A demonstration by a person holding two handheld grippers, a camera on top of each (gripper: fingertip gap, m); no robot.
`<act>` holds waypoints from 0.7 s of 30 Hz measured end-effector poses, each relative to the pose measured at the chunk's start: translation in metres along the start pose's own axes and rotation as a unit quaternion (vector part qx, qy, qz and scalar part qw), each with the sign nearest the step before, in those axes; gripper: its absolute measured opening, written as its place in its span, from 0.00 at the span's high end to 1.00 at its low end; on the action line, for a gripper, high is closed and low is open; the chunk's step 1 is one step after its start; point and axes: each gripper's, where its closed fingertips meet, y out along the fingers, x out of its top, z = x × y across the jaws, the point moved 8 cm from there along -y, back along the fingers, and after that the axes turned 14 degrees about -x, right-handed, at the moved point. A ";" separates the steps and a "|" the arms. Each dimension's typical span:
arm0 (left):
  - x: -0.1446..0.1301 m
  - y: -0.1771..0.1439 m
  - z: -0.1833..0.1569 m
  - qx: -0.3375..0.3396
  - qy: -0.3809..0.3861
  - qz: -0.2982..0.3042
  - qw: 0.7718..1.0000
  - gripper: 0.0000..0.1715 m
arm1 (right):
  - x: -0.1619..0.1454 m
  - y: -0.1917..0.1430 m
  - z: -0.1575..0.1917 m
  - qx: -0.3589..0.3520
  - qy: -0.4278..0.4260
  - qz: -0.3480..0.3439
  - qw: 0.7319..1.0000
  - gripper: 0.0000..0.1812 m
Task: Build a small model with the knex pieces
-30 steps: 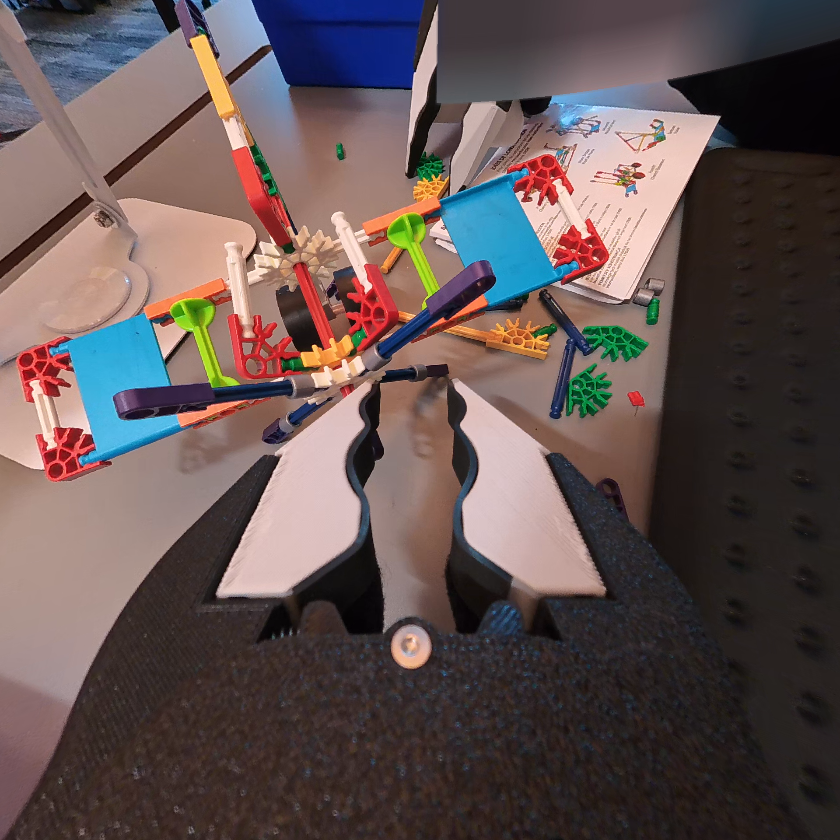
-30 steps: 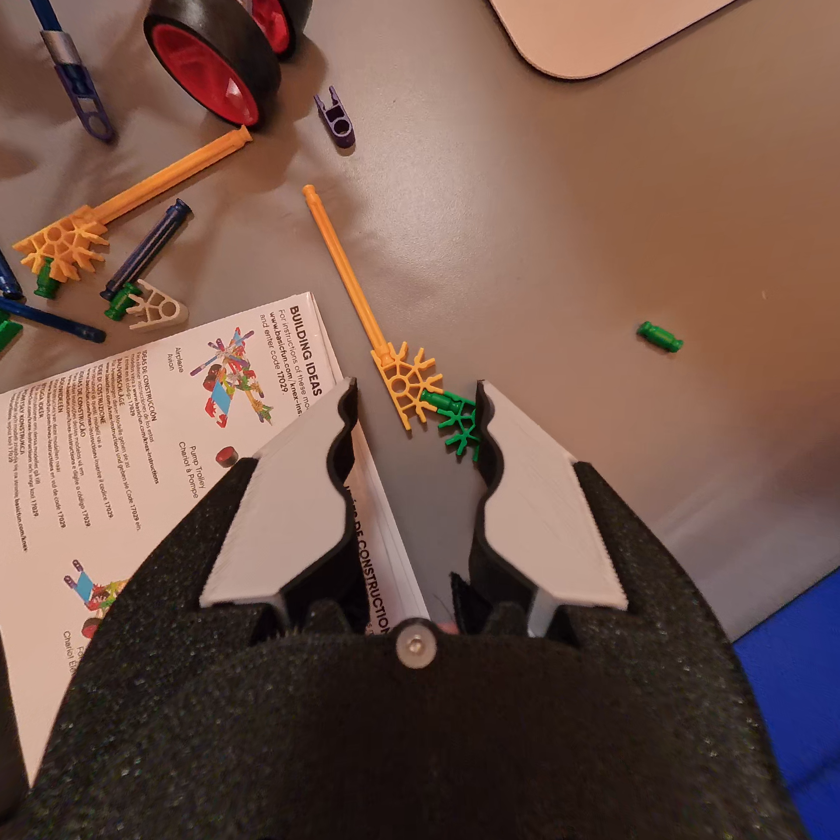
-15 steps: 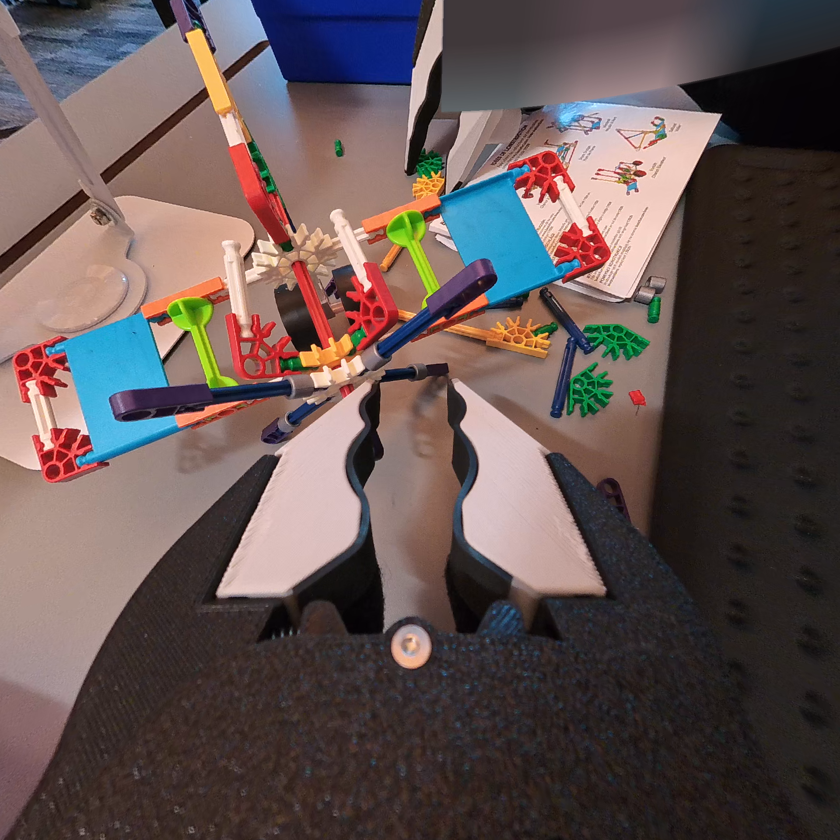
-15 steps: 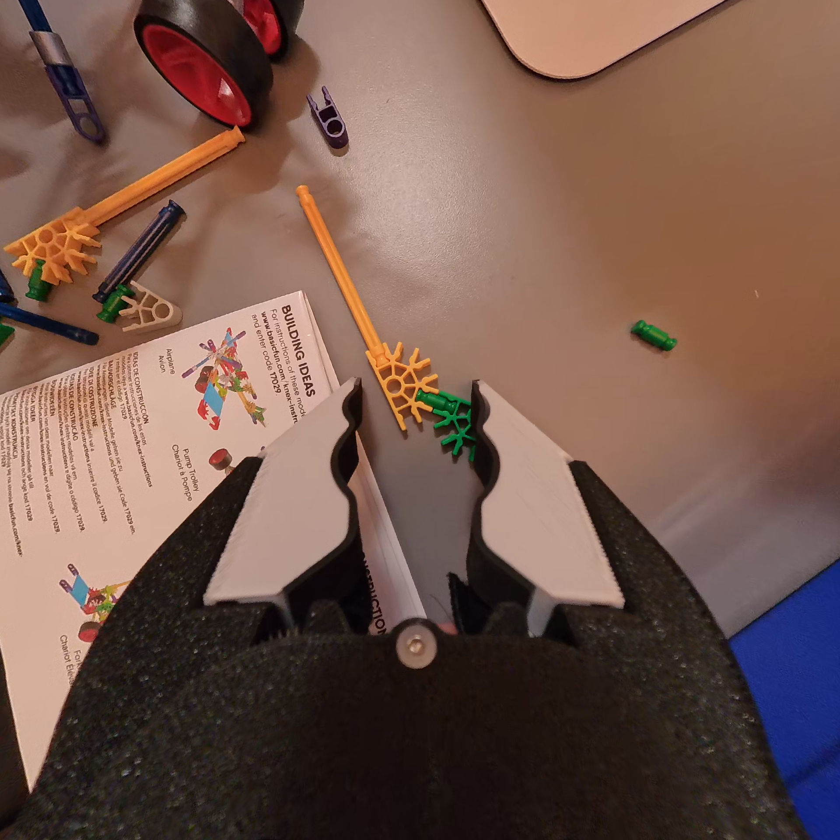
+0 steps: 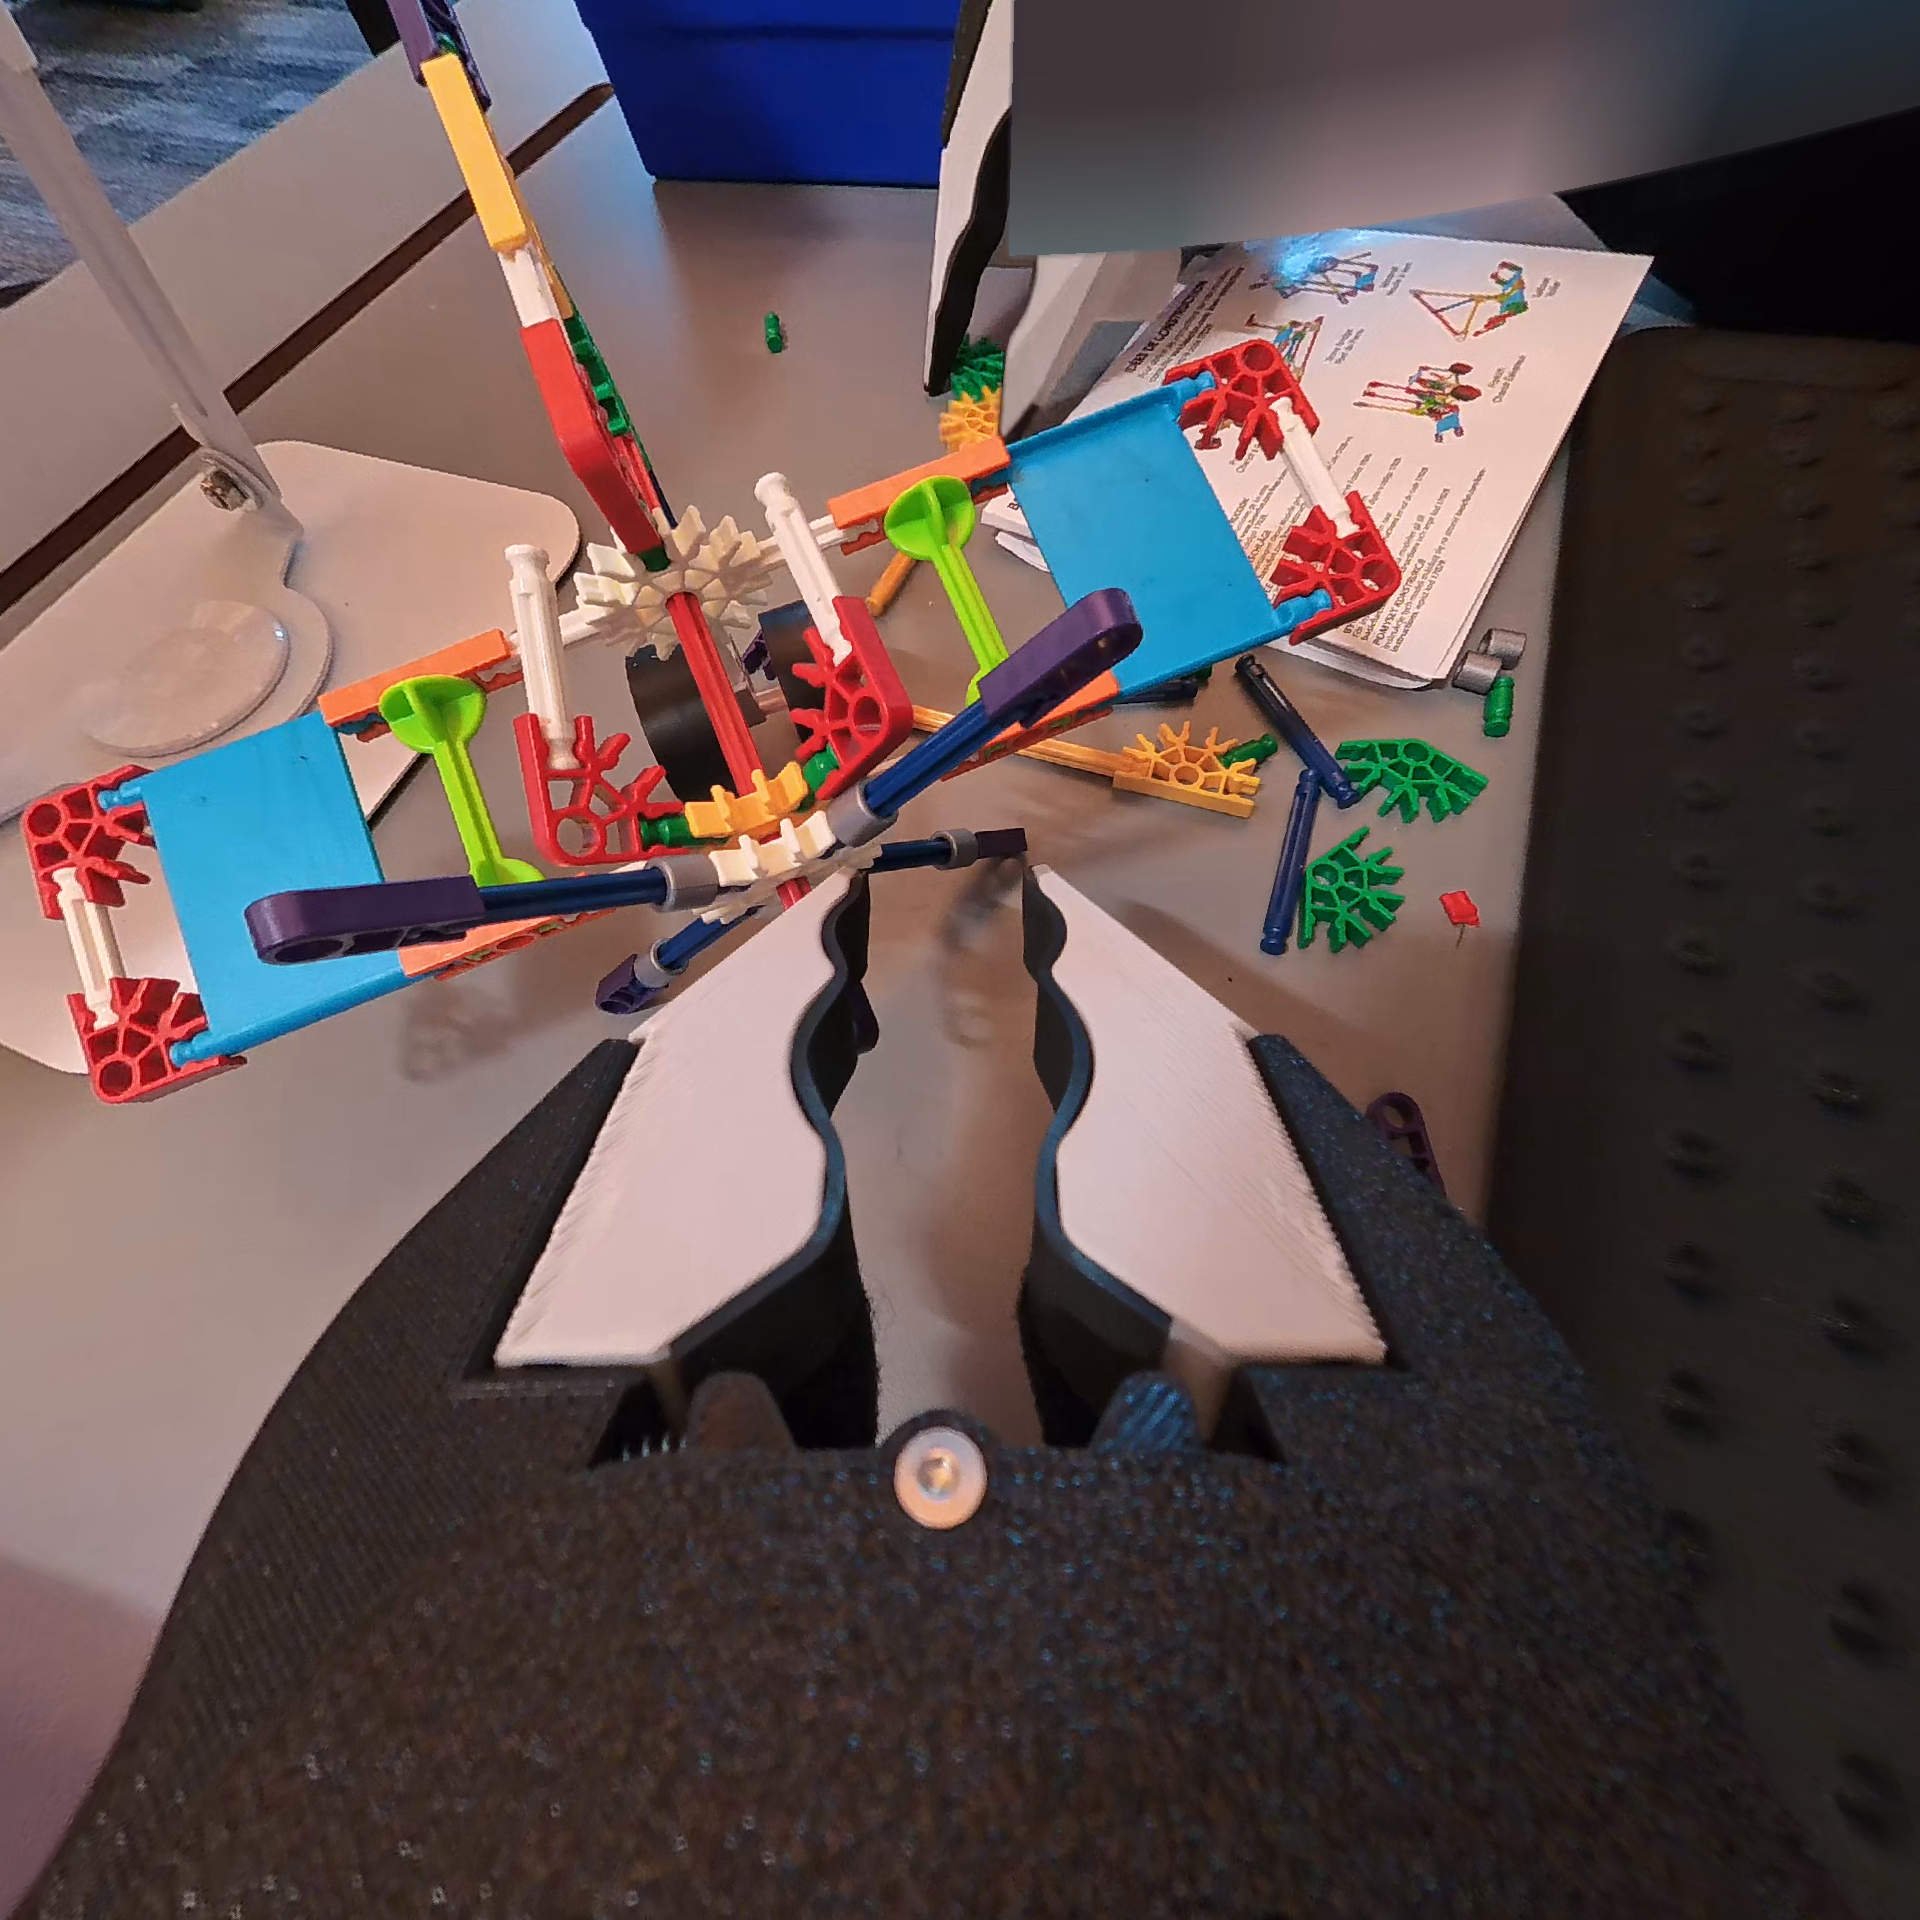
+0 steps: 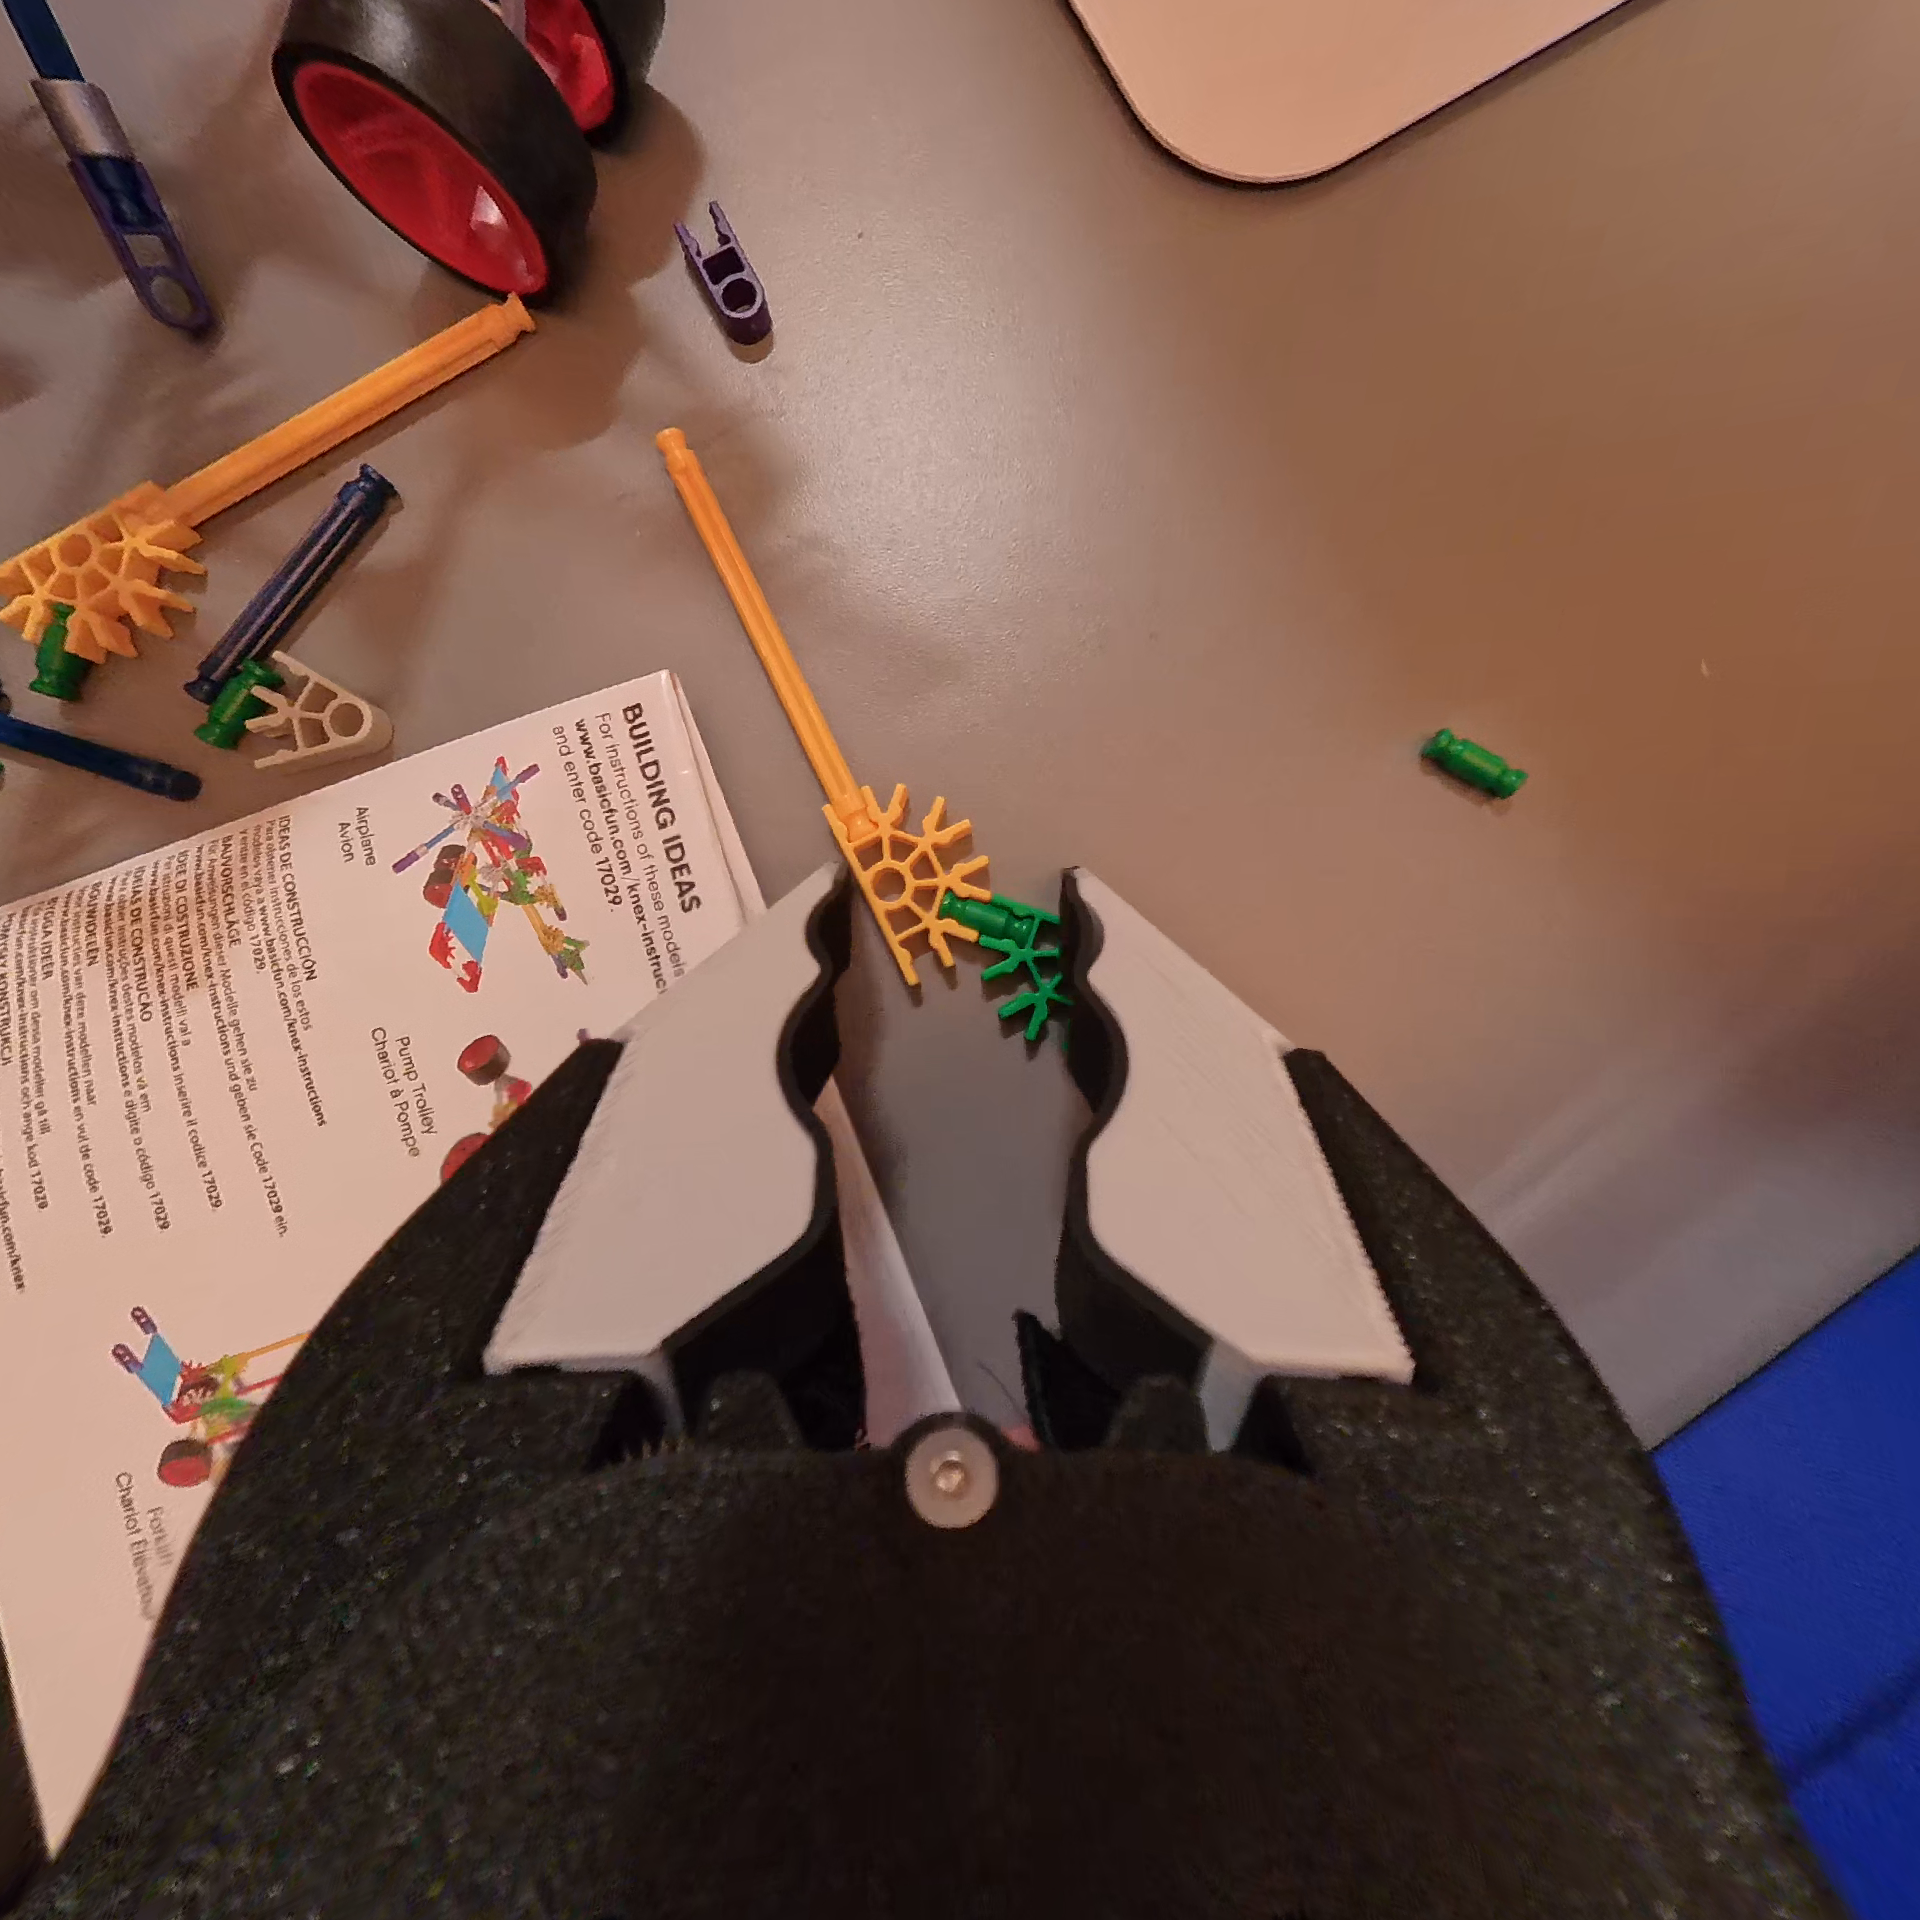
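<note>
A colourful rod-and-connector toy plane [image 5: 665, 603] with blue wing panels [image 5: 1132, 530] stands on the grey table. My left gripper [image 5: 945, 904] is open and empty. Its tips sit just in front of the plane's propeller, and one blue propeller rod with a purple tip [image 5: 966, 844] ends at the gap. My right gripper [image 6: 956, 904] is open and low over the table. A yellow fan connector [image 6: 909, 883] on an orange rod [image 6: 758, 634] and a green connector [image 6: 1023, 977] lie between its tips. The right gripper also shows in the left wrist view [image 5: 966, 260].
An instruction booklet [image 6: 312, 987] lies under the right gripper's left finger. A black wheel with a red hub [image 6: 436, 156], a purple clip [image 6: 732, 281] and a small green rod [image 6: 1473, 764] lie nearby. A white stand base [image 5: 208, 582], a blue bin [image 5: 779, 94] and a black mat [image 5: 1714, 935] border the area. Some 25 cm of space lies between my two pairs of fingers. Between my right fingertips and the purple clip [image 6: 732, 281] there is roughly 11 cm.
My right gripper's jaws have narrowed a little around the yellow and green connectors. The left gripper and the plane have barely moved.
</note>
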 end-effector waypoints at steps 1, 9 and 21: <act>0.000 0.000 0.000 0.000 0.000 0.000 1.000 0.83 | 0.000 0.000 -0.001 -0.001 0.002 0.000 1.000 0.79; 0.000 -0.001 0.000 0.001 0.000 -0.002 1.000 0.83 | 0.000 0.001 -0.003 -0.008 0.005 0.000 1.000 0.82; 0.000 -0.001 0.001 0.003 0.000 -0.001 1.000 0.83 | 0.001 0.001 -0.003 -0.010 0.006 -0.001 1.000 0.84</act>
